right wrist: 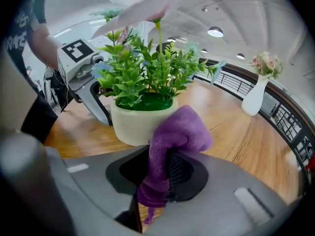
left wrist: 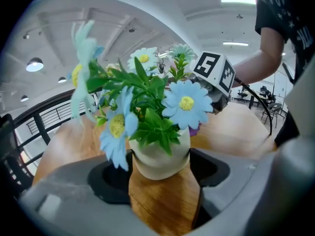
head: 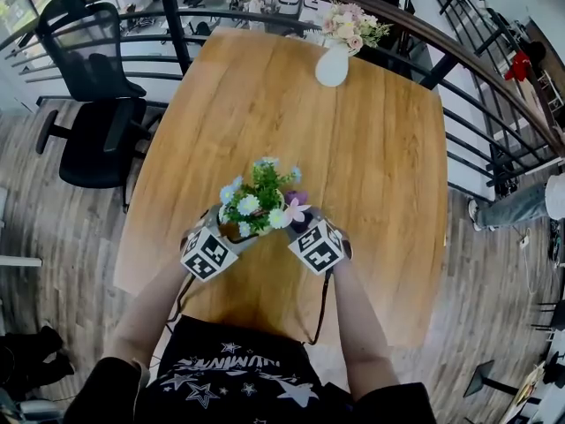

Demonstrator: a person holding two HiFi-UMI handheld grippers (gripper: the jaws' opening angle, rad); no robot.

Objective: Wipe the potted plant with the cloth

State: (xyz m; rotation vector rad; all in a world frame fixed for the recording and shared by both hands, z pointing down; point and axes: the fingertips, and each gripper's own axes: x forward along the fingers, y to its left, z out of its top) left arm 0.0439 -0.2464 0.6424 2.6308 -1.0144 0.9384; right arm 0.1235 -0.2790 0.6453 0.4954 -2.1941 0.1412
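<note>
Right gripper view: purple cloth (right wrist: pixel 179 136) is clamped in the right gripper (right wrist: pixel 165 178), bunched at the pot's side.
Left gripper (left wrist: pixel 160 168): closed on the potted plant (left wrist: pixel 147 112), steadying it.
Wooden table (head: pixel 371 175): plant stands near the front edge.
Wiping: light strokes are advised, so petals stay unbent.

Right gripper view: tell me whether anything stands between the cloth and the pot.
Nothing visible stands in the way. The purple cloth, clamped in the right gripper's jaws, sits right up at the near wall of the cream pot; whether it touches cannot be told. The leaves spread above the pot, not between the two.
</note>
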